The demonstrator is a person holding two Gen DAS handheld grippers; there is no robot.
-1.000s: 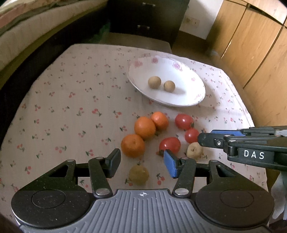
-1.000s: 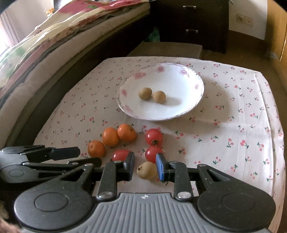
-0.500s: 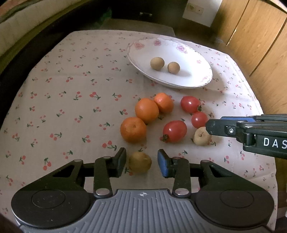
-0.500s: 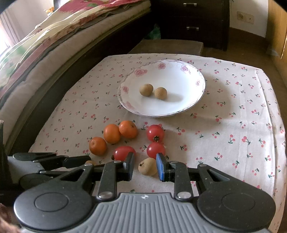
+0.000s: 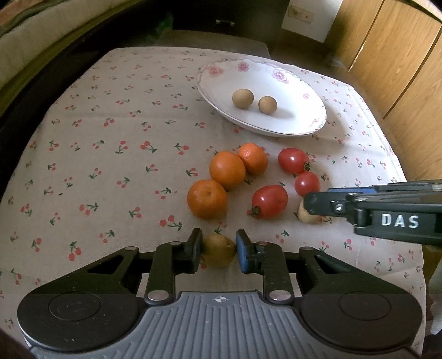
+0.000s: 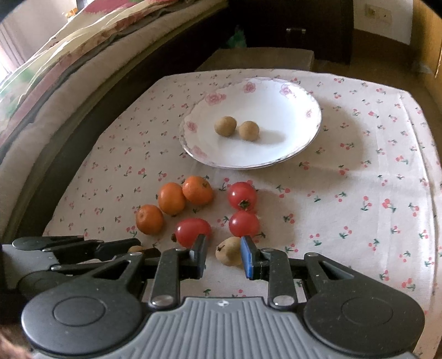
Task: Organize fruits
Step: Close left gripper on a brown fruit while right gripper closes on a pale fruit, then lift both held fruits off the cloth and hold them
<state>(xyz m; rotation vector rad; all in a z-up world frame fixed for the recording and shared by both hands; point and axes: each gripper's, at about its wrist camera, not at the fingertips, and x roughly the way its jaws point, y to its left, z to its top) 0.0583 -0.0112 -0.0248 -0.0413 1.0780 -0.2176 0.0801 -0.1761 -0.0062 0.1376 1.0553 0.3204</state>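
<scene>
Table (image 6: 373,171) draped in cream cloth with small red cherry print, filling centre of both views. Bed (image 6: 55,91) runs along upper left: thick beige mattress edge on a dark frame, folded floral quilt (image 6: 91,24) on top. Dark drawer cabinet (image 6: 295,27) with metal handles at top centre, a low brown stool (image 6: 257,59) just before it. White wall with a socket (image 5: 299,15) upper right; wooden wardrobe doors (image 5: 400,63) down right edge. Soft daylight, brightest at upper left in the right wrist view.
</scene>
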